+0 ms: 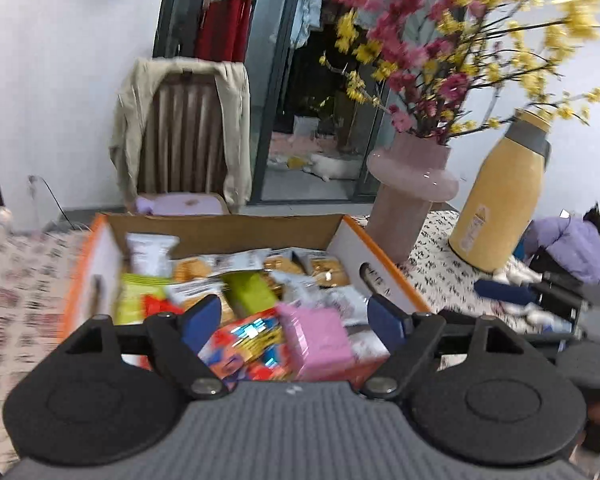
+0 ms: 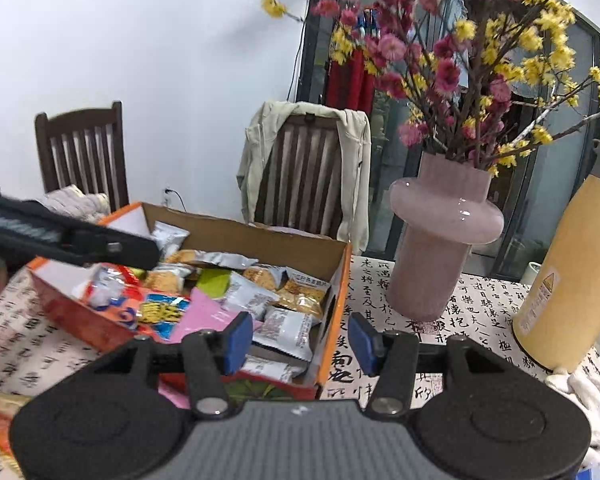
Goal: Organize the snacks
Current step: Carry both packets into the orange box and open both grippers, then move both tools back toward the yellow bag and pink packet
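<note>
An orange-edged cardboard box [image 1: 352, 240] sits on the table, full of snack packets: a pink packet [image 1: 320, 340], a red and blue bag [image 1: 244, 348], a green packet [image 1: 252, 292] and several silver biscuit packs [image 1: 236, 262]. My left gripper [image 1: 294, 320] is open and empty, just above the box's near end. The box [image 2: 336, 280] also shows in the right wrist view with the pink packet [image 2: 204, 316] and the red and blue bag [image 2: 156, 312]. My right gripper [image 2: 298, 342] is open and empty over the box's right wall. The left gripper's body [image 2: 60, 236] shows at left.
A pink vase [image 2: 440, 240] with red and yellow blossoms stands right of the box, and a yellow thermos [image 2: 572, 280] beyond it. Two wooden chairs [image 2: 308, 172] stand behind the table, one draped with a beige jacket. The tablecloth [image 2: 380, 300] bears calligraphy.
</note>
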{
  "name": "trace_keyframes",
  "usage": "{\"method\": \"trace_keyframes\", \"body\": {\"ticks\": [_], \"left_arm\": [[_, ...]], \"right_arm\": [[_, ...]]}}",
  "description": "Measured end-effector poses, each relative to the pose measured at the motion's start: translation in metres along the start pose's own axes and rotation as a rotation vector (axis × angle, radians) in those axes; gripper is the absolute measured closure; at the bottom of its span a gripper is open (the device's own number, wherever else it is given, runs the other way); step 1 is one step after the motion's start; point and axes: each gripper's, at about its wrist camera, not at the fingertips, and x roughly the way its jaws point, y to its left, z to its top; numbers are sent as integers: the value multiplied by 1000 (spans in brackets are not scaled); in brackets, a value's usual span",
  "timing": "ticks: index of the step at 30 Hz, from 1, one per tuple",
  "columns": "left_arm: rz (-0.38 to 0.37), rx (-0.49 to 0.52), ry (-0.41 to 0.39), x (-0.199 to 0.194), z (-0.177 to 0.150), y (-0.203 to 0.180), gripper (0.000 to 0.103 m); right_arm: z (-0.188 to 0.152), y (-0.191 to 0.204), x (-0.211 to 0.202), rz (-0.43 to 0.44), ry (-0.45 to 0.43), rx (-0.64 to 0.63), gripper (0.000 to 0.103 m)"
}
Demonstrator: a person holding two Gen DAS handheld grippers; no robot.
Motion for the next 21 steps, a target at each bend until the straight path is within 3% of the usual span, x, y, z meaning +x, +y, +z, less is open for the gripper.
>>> {"method": "trace_keyframes", "body": {"ticks": [5,10,16,21], "left_arm": [[94,70,-66,-83,-36,-3,12],[227,83,-120,-151,-92,-11,11],[261,21,-80,-207,-147,-16,9],[301,-43,-45,-235,-188,-20,5]], "right_arm": [[-10,9,-50,47,-34,12,38],[-33,29,-97,70,-50,-3,32],[-71,56,-143,105,-46,-8,24],[-107,73,-173,109,-26,-8,24]]}}
